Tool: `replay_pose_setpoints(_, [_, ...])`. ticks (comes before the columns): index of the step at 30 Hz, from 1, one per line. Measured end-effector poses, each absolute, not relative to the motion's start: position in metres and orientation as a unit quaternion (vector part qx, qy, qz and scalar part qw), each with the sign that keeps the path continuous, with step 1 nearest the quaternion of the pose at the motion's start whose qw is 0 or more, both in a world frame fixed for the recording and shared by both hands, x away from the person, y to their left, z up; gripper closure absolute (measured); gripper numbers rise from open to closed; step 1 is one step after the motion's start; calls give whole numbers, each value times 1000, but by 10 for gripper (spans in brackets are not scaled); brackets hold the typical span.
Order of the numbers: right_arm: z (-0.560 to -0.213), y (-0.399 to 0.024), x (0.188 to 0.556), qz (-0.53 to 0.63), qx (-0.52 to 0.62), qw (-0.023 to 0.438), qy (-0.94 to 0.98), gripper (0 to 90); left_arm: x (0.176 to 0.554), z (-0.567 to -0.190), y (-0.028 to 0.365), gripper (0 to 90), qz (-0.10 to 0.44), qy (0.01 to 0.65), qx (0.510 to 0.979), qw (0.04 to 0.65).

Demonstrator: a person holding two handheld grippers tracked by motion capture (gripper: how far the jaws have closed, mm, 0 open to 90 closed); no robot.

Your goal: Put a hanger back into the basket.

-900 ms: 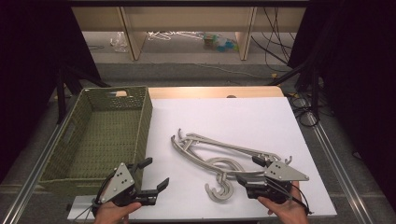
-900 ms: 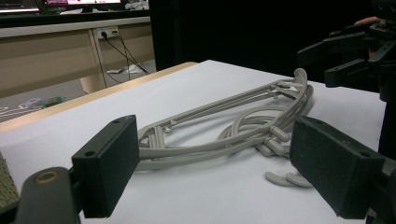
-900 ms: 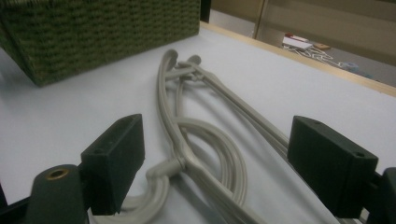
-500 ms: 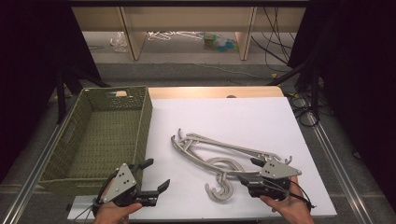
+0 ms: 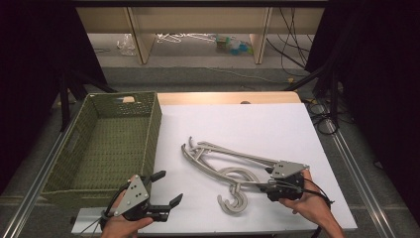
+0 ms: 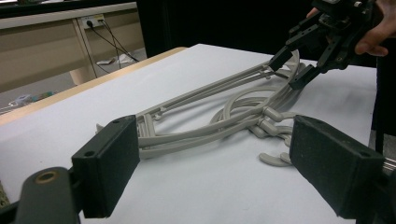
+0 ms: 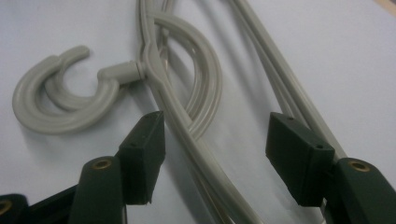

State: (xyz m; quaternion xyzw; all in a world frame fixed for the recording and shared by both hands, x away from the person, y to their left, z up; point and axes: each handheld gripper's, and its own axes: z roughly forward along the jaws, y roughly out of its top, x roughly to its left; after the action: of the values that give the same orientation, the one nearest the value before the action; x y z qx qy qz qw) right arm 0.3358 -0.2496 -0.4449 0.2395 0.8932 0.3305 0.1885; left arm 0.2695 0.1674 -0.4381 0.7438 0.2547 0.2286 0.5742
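Several grey plastic hangers (image 5: 223,163) lie stacked on the white table top (image 5: 257,124), their hooks (image 5: 233,201) curling toward the front edge. My right gripper (image 5: 265,182) is low at the hangers' right end, jaws apart. In the right gripper view my right gripper (image 7: 215,144) straddles the hanger bars (image 7: 187,93) just behind the hooks (image 7: 60,107), and the pads do not press on them. My left gripper (image 5: 169,187) hovers open at the front left, a little apart from the stack. In the left gripper view my left gripper (image 6: 224,163) frames the hangers (image 6: 210,121) and the right gripper (image 6: 289,70) beyond.
A deep green woven basket (image 5: 148,134) stands at the table's left, beside my left hand. A wooden strip (image 5: 223,97) runs along the far table edge. Beyond it are shelves and floor clutter (image 5: 233,43). Metal rails (image 5: 356,168) flank the table.
My right gripper has slid a little left and forward over the hangers' right end. The left gripper has stayed where it was.
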Motion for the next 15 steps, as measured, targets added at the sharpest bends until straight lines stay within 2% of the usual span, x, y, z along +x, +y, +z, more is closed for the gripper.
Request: replay_pose_setpoints(15, [-460, -235, 356, 264, 209, 139, 931, 521, 269, -441, 164, 158, 225, 251, 754, 564])
